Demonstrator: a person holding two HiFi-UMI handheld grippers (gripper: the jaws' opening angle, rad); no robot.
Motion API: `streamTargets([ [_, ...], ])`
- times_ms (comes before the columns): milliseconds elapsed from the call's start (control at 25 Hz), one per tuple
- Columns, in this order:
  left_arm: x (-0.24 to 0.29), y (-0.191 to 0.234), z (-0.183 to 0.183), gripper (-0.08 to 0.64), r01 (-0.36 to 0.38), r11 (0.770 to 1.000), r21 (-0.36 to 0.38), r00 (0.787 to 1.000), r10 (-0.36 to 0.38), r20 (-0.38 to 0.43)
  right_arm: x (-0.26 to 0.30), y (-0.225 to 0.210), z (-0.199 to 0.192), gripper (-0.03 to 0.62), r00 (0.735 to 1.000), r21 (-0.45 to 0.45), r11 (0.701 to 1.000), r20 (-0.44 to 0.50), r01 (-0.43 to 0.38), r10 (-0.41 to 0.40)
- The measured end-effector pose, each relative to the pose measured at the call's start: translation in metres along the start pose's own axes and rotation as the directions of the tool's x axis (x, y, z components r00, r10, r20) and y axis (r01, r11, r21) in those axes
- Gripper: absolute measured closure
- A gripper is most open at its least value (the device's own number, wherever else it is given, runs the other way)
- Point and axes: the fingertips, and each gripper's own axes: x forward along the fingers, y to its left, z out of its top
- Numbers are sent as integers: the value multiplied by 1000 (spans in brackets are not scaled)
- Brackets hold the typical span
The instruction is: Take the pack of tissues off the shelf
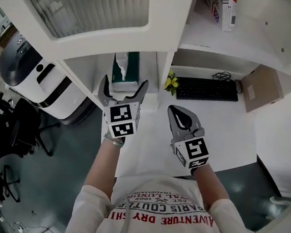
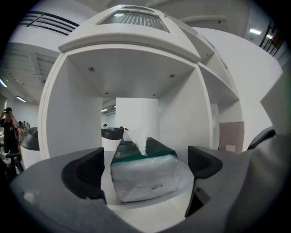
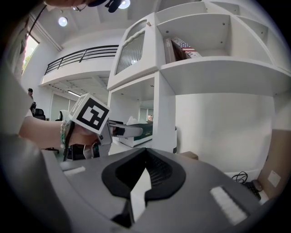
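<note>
A clear-wrapped, green-topped pack of white tissues (image 2: 143, 175) was seen in the white shelf bay (image 2: 68, 118), flanked untouched by the wide-spread jaws of the left gripper (image 1: 124, 86). Right of the bay, the right gripper (image 1: 179, 114) was held closed and empty, near a black keyboard (image 1: 207, 88).

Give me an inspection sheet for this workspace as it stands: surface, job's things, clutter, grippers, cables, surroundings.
Surface: white shelf compartment, with a white desk nearer the person.
Job's things: pack of tissues sits on the shelf, one tissue sticking out of its top.
Clutter: keyboard and yellow flowers on the desk; books on a higher shelf.
Grippers: left gripper jaws open, either side of the pack, not pressing it; right gripper jaws shut, empty.
Cables: coiled cable behind the keyboard.
Surroundings: office chairs on dark floor at left.
</note>
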Motion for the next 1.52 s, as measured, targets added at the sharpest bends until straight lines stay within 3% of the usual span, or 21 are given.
streamTargets([
  [280, 28, -5, -18, -14, -9, 1000, 24, 994, 11, -107, 2, -24, -1, 592, 1000, 7, 1000, -15, -9, 9],
  [480, 39, 1, -25, -8, -45, 998, 42, 990, 50, -132, 4, -40, 0, 592, 1000, 10, 1000, -12, -20, 20],
  [560, 41, 4, -27, 36, -54, 997, 51, 987, 61, -149, 4, -45, 1, 592, 1000, 13, 1000, -10, -19, 20],
  [920, 38, 9, -25, 96, -70, 997, 42, 981, 76, -176, -2, -63, 0, 592, 1000, 20, 1000, -7, -17, 17],
  [1200, 13, 5, 1, 106, -36, 996, 84, 991, 46, -123, -13, -65, -2, 592, 1000, -12, 1000, -9, -13, 13],
  [1520, -54, -8, 21, 103, 7, 997, 74, 999, -4, -40, -34, -57, -2, 592, 1000, 1, 1000, 3, -13, 13],
])
